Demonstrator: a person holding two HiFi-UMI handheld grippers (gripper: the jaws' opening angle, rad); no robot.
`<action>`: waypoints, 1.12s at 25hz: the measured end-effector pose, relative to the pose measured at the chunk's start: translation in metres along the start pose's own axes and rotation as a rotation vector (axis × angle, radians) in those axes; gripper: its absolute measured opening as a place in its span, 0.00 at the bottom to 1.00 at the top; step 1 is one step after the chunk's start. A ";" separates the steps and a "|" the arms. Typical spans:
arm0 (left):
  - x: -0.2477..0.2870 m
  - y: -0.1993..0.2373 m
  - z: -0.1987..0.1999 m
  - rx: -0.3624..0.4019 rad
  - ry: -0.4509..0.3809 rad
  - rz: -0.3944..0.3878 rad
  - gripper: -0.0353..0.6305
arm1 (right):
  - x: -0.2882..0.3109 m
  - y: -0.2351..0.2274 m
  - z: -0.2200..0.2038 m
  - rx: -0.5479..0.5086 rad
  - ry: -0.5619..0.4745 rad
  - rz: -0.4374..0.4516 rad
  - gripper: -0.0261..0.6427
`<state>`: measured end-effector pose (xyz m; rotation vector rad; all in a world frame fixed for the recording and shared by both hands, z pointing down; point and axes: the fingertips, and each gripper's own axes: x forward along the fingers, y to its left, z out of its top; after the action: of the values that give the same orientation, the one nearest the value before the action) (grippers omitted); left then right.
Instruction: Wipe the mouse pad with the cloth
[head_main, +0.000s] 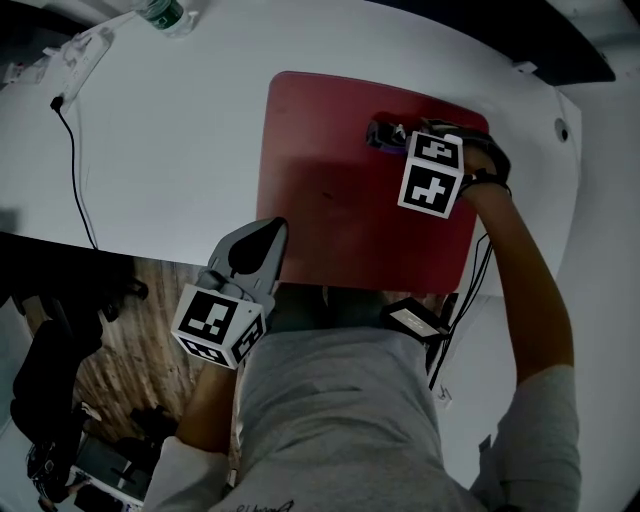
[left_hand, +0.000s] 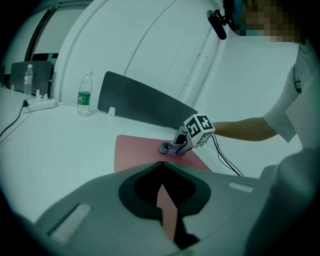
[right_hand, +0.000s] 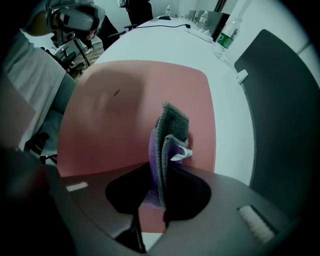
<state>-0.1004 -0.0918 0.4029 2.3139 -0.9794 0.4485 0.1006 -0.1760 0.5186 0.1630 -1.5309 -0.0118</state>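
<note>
1. Head view
   - The red mouse pad (head_main: 340, 215) lies flat on the white bench (head_main: 170, 130), with its near edge at the bench edge.
   - The right gripper (head_main: 385, 135) stands over the far part of the pad, with the cloth (head_main: 377, 133) bunched at its tip.
   - The left gripper (head_main: 272, 228) points at the pad's near-left corner. We cannot tell from here whether it presses on the pad.

2. Left gripper view
   - The left gripper (left_hand: 161, 164) has its jaws together at the tips, with nothing held between them. The red seen through the slot behind the tips is the mouse pad (left_hand: 135, 150) beyond.
   - Across the pad, the cloth (left_hand: 168, 148) touches the surface under the right gripper (left_hand: 176, 146).
   - A bottle (left_hand: 85, 95) stands well apart on the bench (left_hand: 60, 145).

3. Right gripper view
   - The right gripper (right_hand: 162, 165) is clamped on the folded cloth (right_hand: 170, 135), which shows a grey face, a purple face and a small white tag.
   - A small dark mark (right_hand: 116, 92) shows on the mouse pad (right_hand: 105, 125), farther along.

4. Handling judgement
   - We judge the cloth to be soft, light and limp. Grip it across the folded layers, as it is held now, so that a firm wad meets the surface.
   - We judge the pad to be thin, light and flexible, and likely to slide on the smooth bench. Pin it at the near-left corner with the closed left gripper, and do not pinch its edge.
</note>
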 end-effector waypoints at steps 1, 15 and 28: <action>-0.004 -0.001 -0.002 0.005 0.002 -0.008 0.08 | -0.001 0.008 0.002 0.003 0.001 0.005 0.17; -0.030 -0.029 -0.030 0.080 0.008 -0.120 0.08 | -0.012 0.124 0.012 0.037 -0.001 0.041 0.17; -0.067 -0.069 -0.077 0.046 0.020 -0.097 0.08 | -0.020 0.196 0.020 0.019 -0.040 0.102 0.17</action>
<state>-0.1006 0.0310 0.4025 2.3812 -0.8520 0.4580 0.0619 0.0181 0.5218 0.1002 -1.5778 0.0804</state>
